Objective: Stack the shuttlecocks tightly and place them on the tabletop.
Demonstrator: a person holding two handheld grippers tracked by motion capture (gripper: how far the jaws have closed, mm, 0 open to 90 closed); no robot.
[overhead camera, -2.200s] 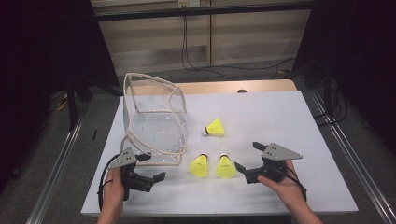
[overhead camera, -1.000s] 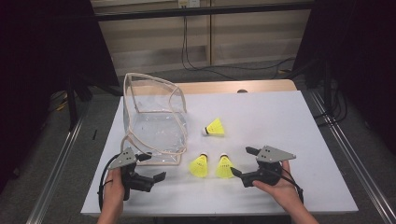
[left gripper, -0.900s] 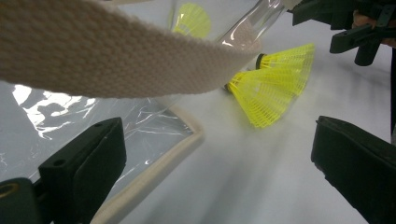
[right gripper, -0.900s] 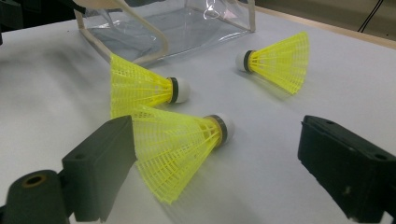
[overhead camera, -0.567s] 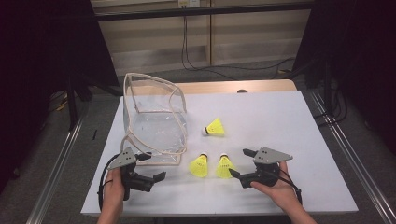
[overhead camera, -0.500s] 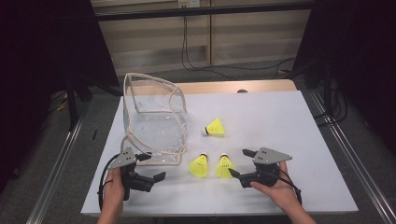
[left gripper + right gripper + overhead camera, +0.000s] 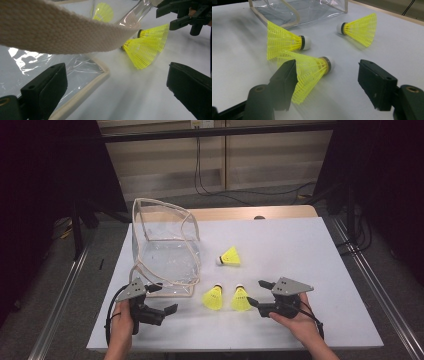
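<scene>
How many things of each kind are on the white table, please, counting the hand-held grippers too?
Yellow shuttlecocks: 3, one nearest the right hand-held gripper, one beside it, one farther back
Clear bag with cream trim: 1
Hand-held grippers: 2, left and right
Total: 6

Three neon-yellow mesh-skirted shuttlecocks with white tips and black collars, beside a clear bag edged in cream woven strap. White desk, pale wood edge behind the bag. Matte black fingers, grey top plates.
</scene>
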